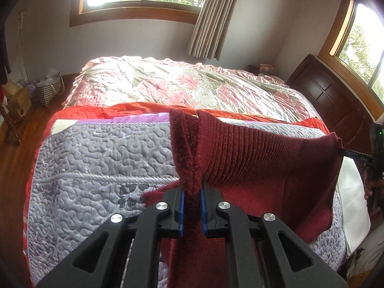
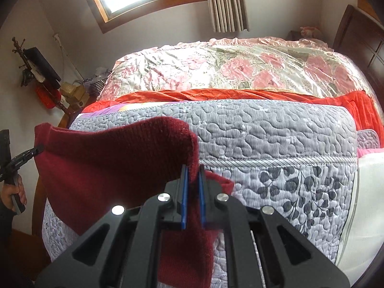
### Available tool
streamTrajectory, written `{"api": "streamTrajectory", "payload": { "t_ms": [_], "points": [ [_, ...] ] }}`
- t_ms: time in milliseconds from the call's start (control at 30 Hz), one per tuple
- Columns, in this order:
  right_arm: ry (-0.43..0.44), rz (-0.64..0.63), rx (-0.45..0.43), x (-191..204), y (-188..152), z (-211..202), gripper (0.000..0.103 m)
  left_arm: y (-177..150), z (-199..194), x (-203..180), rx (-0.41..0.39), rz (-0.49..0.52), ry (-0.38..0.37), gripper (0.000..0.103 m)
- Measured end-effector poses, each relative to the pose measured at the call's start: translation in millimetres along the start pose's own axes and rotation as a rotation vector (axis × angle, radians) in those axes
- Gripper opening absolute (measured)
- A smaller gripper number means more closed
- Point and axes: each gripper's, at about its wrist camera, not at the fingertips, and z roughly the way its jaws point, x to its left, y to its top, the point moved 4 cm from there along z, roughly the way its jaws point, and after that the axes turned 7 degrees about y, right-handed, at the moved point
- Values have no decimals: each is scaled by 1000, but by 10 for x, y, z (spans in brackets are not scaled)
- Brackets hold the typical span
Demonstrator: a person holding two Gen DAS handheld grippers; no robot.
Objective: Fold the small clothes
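A dark red knitted garment (image 1: 259,158) with a ribbed band hangs stretched in the air above the grey quilted bedcover (image 1: 100,158). My left gripper (image 1: 192,187) is shut on one bunched corner of it, the blue pads pressing the fabric. Its other corner is pinched by my right gripper (image 1: 342,150), seen at the right edge. In the right wrist view my right gripper (image 2: 193,170) is shut on the garment (image 2: 115,163), which spans left to the left gripper (image 2: 39,149), held by a hand (image 2: 14,194). The garment's lower part drapes out of sight below the grippers.
A floral pink duvet (image 1: 187,84) and an orange-red blanket (image 2: 240,94) lie across the far half of the bed. A dark wooden headboard (image 1: 336,98) stands on the right. Bags and boxes (image 1: 45,88) sit on the wooden floor at left, beside a coat stand (image 2: 26,62).
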Motion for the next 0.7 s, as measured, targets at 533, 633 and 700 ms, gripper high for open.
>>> {"api": "streamTrajectory", "payload": {
  "t_ms": [533, 633, 700],
  "points": [
    [-56, 39, 111, -402, 205, 918, 6, 102, 1170, 303, 188, -127, -34, 10],
    [-48, 45, 90, -399, 265, 881, 6, 160, 1105, 299, 157, -131, -45, 10],
    [-46, 47, 88, -404, 280, 874, 6, 184, 1079, 306, 150, -129, -47, 10]
  ]
}}
